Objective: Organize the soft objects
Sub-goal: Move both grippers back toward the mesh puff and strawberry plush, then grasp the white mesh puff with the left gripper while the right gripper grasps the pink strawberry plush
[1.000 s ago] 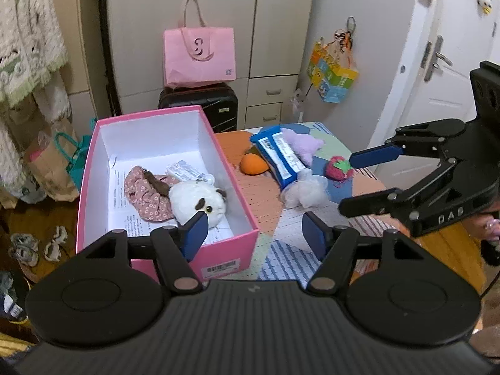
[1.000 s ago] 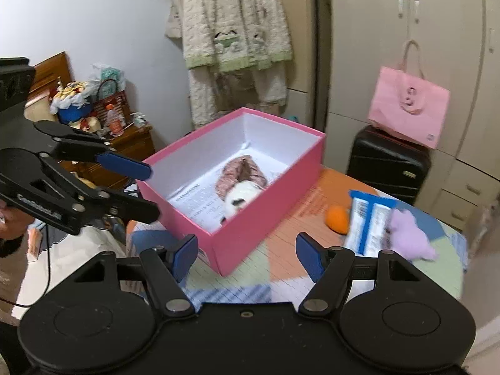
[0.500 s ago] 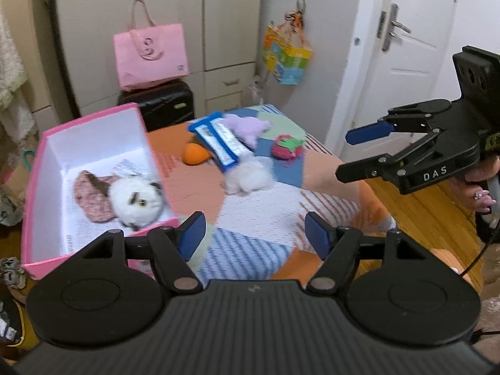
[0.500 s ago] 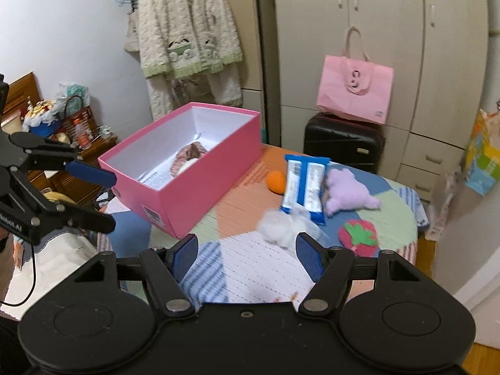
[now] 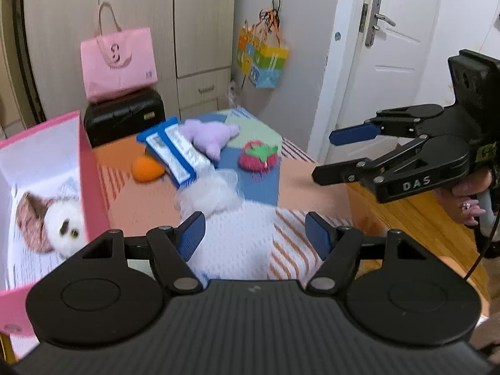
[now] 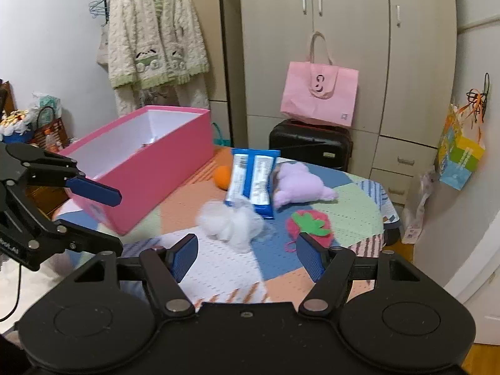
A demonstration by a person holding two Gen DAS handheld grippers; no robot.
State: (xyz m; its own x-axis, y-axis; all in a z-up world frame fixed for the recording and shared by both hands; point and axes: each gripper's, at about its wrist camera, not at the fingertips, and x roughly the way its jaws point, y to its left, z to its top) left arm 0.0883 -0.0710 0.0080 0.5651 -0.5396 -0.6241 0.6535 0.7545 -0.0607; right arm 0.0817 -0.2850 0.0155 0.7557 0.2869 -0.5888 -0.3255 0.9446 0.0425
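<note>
Already inside the pink box [image 5: 90, 168]: white plush [image 5: 64, 225] and floral pouch [image 5: 29, 218]. Left beside the box on the bench [image 6: 353, 206]: white puff [image 6: 228, 223], strawberry [image 6: 311, 223], purple plush [image 6: 300, 184], orange ball [image 6: 222, 177], blue packets [image 6: 253, 178]. Left tongs [image 5: 254, 237] and right tongs [image 6: 247, 254] both wide, holding nothing.

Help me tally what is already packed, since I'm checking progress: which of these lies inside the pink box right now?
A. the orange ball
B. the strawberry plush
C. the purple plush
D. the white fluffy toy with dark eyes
D: the left wrist view shows the white fluffy toy on the floor of the pink box, while the strawberry plush, the purple plush and the orange ball lie out on the table.
</note>
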